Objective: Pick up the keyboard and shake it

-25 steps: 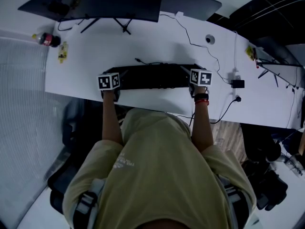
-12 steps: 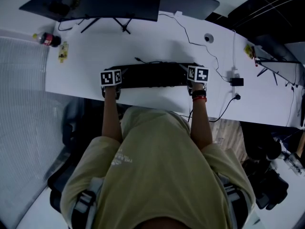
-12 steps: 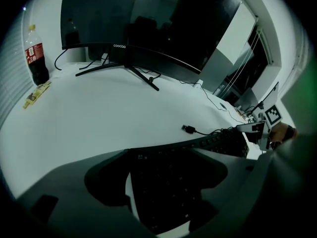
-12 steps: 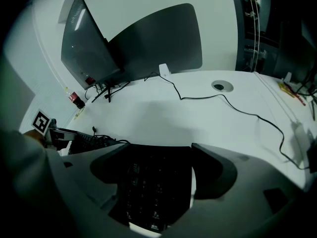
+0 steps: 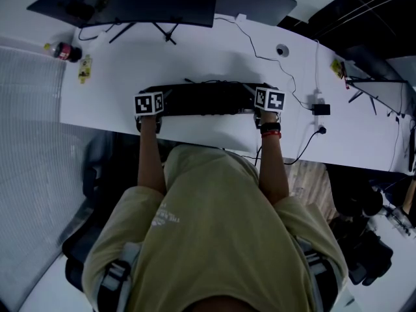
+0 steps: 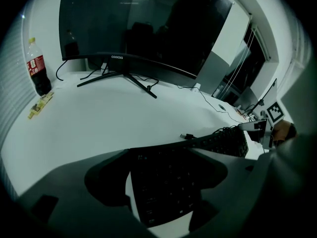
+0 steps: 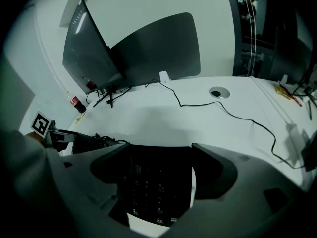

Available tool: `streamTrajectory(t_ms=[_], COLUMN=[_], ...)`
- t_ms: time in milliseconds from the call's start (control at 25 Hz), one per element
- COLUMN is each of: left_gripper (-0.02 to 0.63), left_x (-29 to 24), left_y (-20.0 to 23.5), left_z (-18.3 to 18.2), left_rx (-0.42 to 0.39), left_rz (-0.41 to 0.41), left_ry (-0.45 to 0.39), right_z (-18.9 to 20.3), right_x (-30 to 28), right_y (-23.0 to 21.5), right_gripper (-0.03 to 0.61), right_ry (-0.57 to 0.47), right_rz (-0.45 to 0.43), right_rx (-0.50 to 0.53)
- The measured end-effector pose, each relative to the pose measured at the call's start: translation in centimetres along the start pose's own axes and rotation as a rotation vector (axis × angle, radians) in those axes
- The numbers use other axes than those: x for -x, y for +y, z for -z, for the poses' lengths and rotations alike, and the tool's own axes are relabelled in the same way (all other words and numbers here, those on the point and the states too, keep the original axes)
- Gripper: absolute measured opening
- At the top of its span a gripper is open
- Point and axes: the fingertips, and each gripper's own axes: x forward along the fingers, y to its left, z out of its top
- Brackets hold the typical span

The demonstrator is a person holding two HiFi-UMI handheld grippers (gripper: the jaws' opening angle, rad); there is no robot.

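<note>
The big white counter (image 5: 195, 64) has a wide dark screen (image 5: 130, 2) at the back. The black keyboard (image 5: 205, 101) lies on the counter in the middle, near the front edge. The left tongs (image 6: 163, 171) stand wide open round its left end (they have just been closing a little) and do not squeeze it. The right tongs (image 7: 161, 170) stand wide open round its right end. A small bottle (image 5: 65, 52) stands far left.

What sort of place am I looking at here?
Probably an office or lab workstation: a long white desk carrying a large curved monitor on a stand, with a black keyboard in front of the seated person.
</note>
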Motion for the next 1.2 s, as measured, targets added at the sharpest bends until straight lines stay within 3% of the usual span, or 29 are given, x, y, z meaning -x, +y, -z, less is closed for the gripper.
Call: streamTrajectory(t_ms=[440,1200], left_gripper=[0.360,0.330], left_x=[1.5,2.5], left_y=[-0.1,-0.5], left_z=[-2.1,-6.9], left_rx=[-0.015,-0.038], left_rz=[-0.043,-0.070], left_ry=[-0.054,-0.202], right_z=[-2.6,-7.4], right_x=[1.0,2.6], right_y=[0.7,0.8], right_gripper=[0.387,0.387], right_ry=[-0.051,-0.231], right_rz=[-0.018,-0.023], right_rx=[0.027,0.101])
